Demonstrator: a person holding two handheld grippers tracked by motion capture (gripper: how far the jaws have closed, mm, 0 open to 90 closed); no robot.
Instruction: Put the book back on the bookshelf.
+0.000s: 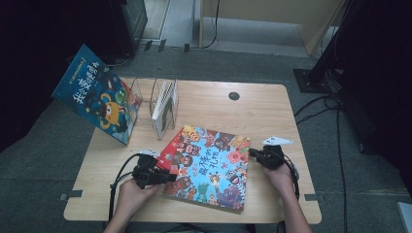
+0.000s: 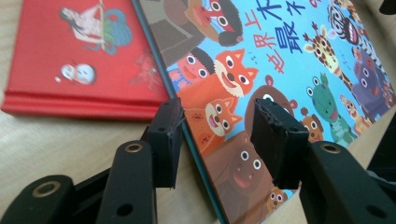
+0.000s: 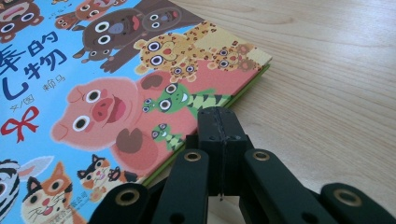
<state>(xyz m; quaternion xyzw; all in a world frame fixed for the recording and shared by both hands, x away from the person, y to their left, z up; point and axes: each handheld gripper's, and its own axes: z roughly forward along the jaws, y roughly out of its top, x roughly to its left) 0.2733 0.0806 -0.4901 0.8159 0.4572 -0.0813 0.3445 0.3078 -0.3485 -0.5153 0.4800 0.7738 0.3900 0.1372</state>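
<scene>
high view showed the left claw [image 1: 167,175] open astride the blue book [image 1: 210,167], right claw [image 1: 254,154] closed at its edge; next, clamp.

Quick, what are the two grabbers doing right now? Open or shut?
Left gripper: open, its jaws straddling the animal book's edge, not pinching it.
Right gripper: shut, empty, at the animal book's other edge.

Glossy printed picture book [image 2: 289,70] cover between the left gripper [image 2: 217,135] pads, matt black plastic jaws with brass-coloured rivets, rough worn pad faces, red book [image 2: 79,60] smooth beyond them, pale wood-grain table [image 3: 327,84] beside the right gripper [image 3: 219,126]
</scene>
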